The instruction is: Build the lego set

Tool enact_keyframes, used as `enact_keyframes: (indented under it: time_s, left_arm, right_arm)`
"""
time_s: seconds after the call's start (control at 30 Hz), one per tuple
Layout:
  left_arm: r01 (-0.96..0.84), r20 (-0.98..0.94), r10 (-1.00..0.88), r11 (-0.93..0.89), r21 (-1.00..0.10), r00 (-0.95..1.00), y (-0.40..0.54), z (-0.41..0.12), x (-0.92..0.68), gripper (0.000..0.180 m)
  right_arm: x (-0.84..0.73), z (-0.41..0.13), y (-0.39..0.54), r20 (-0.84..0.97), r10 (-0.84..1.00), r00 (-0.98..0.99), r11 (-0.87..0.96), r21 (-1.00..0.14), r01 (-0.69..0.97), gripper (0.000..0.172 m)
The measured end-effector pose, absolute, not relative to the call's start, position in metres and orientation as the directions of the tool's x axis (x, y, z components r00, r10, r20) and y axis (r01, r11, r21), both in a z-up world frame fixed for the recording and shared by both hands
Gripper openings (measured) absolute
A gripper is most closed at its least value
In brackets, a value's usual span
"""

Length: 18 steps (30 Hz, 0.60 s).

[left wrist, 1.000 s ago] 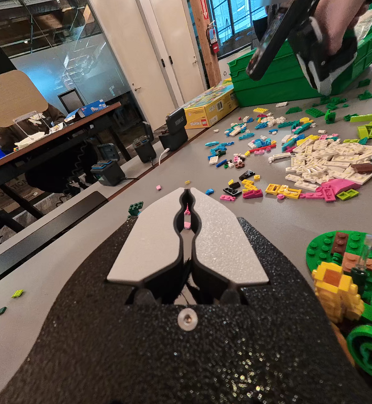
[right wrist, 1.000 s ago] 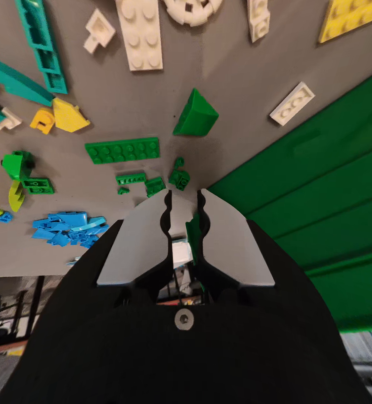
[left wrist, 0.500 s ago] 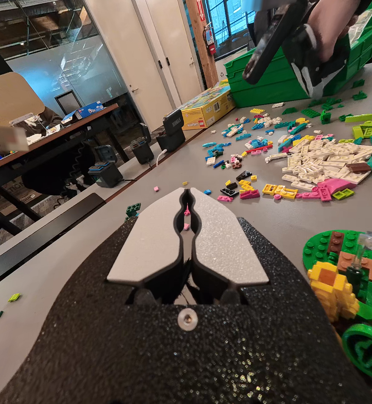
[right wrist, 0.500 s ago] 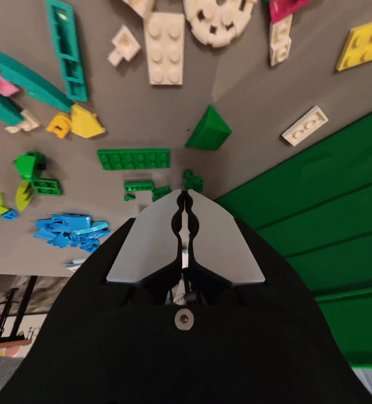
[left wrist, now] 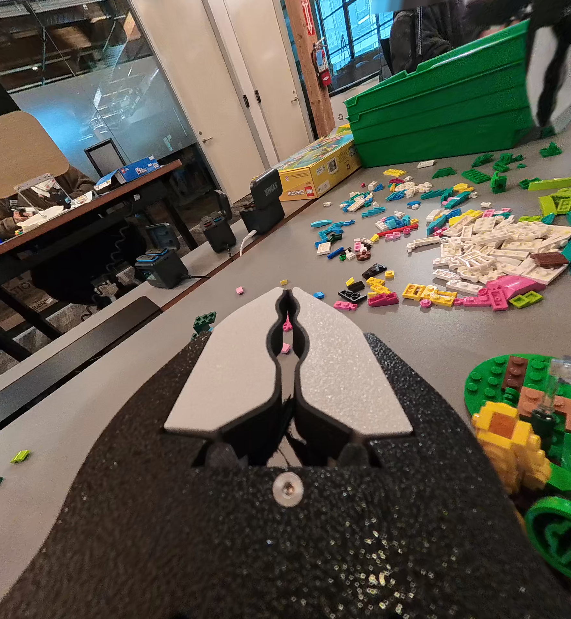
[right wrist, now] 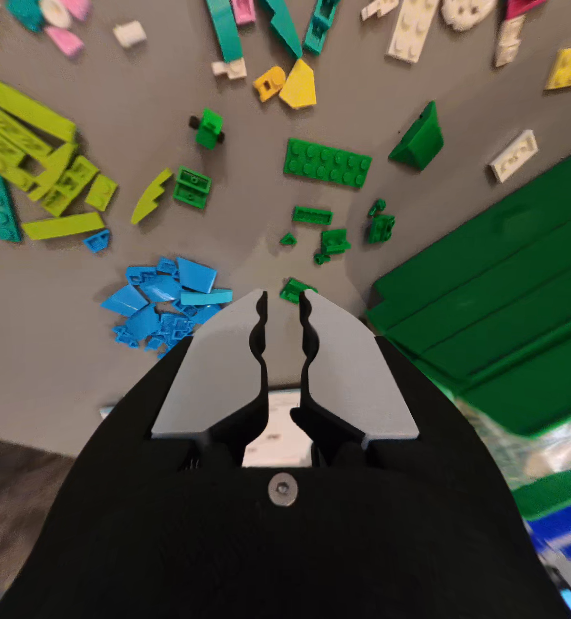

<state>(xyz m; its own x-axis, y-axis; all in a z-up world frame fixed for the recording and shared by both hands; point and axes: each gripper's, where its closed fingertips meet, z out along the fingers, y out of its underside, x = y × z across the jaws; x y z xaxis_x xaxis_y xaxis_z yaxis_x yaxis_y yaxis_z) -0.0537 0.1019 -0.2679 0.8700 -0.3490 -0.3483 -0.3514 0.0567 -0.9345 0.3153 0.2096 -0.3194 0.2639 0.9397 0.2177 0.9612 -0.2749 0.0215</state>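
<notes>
- Grey tabletop is strewn with loose toy bricks in both views.
- Left gripper is seen with its tips brought together on nothing, low over the table; small pink pieces lie on the table beneath it.
- Right gripper is held narrowly parted and bare above a small green piece, which lies on the table beside the right fingertip.
- Blue pieces are heaped to its left; a green bin stands to its right.
</notes>
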Motion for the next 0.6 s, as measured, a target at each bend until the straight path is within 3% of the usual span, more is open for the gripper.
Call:
enact_keyframes:
  time_s: [0.13, 0.23, 0.37, 0.6]
  left_arm:
    - [-0.351, -0.348, -0.350, 0.058, -0.935, 0.870, 0.102, -0.268, -0.053, 0.000]
    - [-0.352, -0.349, -0.351, 0.057, -0.934, 0.869, 0.102, -0.268, -0.053, 0.000]
    - [-0.353, -0.350, -0.350, 0.058, -0.934, 0.869, 0.102, -0.268, -0.053, 0.000]
    - [-0.361, -0.357, -0.353, 0.057, -0.931, 0.865, 0.102, -0.269, -0.052, 0.000]
  right_arm:
    - [0.334, -0.314, 0.207, 0.307, 0.851, 0.426, -0.331, -0.317, 0.889, 0.018]
    - [0.350, -0.325, 0.209, 0.236, 0.778, 0.583, -0.412, -0.510, 0.755, 0.021]
    - [0.354, -0.347, 0.204, 0.082, 0.743, 0.665, -0.510, -0.574, 0.641, 0.031]
    - [0.336, -0.348, 0.217, 0.000, 0.702, 0.713, -0.552, -0.633, 0.543, 0.031]
